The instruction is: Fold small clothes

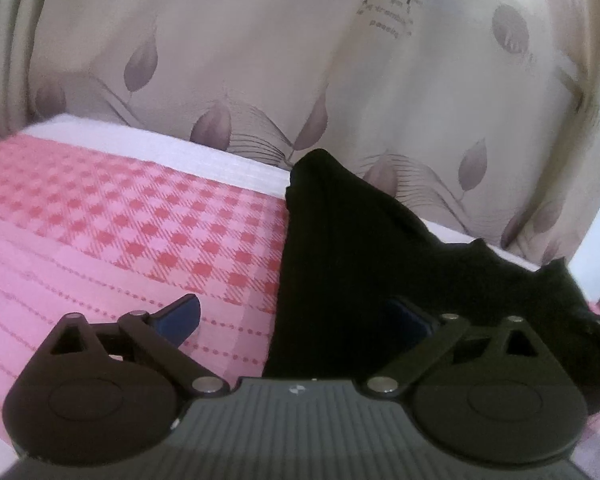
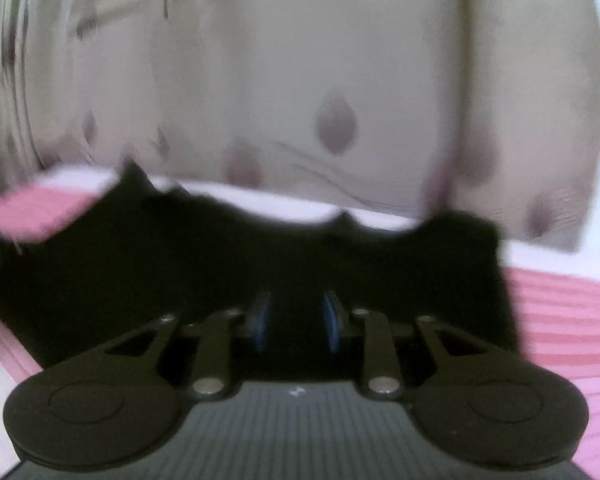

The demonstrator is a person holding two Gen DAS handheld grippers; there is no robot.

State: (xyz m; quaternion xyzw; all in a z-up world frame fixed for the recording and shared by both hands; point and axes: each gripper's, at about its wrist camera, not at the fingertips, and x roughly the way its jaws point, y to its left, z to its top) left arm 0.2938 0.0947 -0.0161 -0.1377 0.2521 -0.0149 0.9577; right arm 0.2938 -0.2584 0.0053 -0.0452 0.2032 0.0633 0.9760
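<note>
A black garment (image 1: 380, 264) lies bunched on a pink checked cloth (image 1: 120, 224), raised to a peak at its far end. My left gripper (image 1: 296, 320) is open, its jaws wide apart. Its left blue pad (image 1: 180, 318) is over the pink cloth and its right pad (image 1: 410, 320) is against the garment's edge. In the right wrist view the black garment (image 2: 220, 264) fills the middle, blurred. My right gripper (image 2: 296, 316) has its blue pads (image 2: 262, 316) close together with black fabric between them.
A beige curtain with leaf prints and lettering (image 1: 300, 60) hangs right behind the surface. The surface's white far edge (image 1: 160, 148) runs under it. Pink striped cloth (image 2: 560, 320) shows at the right in the right wrist view.
</note>
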